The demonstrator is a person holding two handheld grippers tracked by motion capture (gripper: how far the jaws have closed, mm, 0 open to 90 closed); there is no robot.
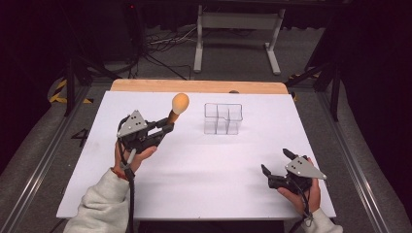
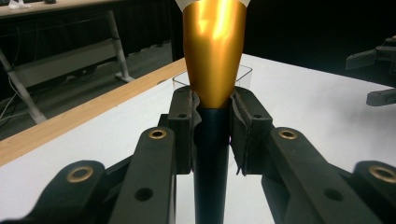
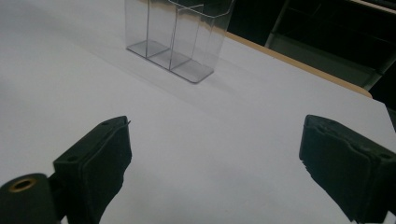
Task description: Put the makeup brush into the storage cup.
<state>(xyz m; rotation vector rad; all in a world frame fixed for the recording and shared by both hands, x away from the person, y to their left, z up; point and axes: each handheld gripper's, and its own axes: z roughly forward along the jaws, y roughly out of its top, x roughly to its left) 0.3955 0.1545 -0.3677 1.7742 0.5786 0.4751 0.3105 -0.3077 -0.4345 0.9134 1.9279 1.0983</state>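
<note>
Clamping the brush handle, left gripper hides its rounded head.

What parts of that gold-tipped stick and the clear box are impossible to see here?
- Brush: left gripper view, its head is cut off by the top edge; the lower handle leaves at the bottom.
- Clear organizer: right gripper view, its top is cut off by the edge.
- Organizer's contents: high view, too small to tell.

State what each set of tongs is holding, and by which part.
The left tongs clamp a makeup brush where its gold ferrule meets the dark handle, its head pointing up. The right tongs stand open over the white table, holding nothing.
</note>
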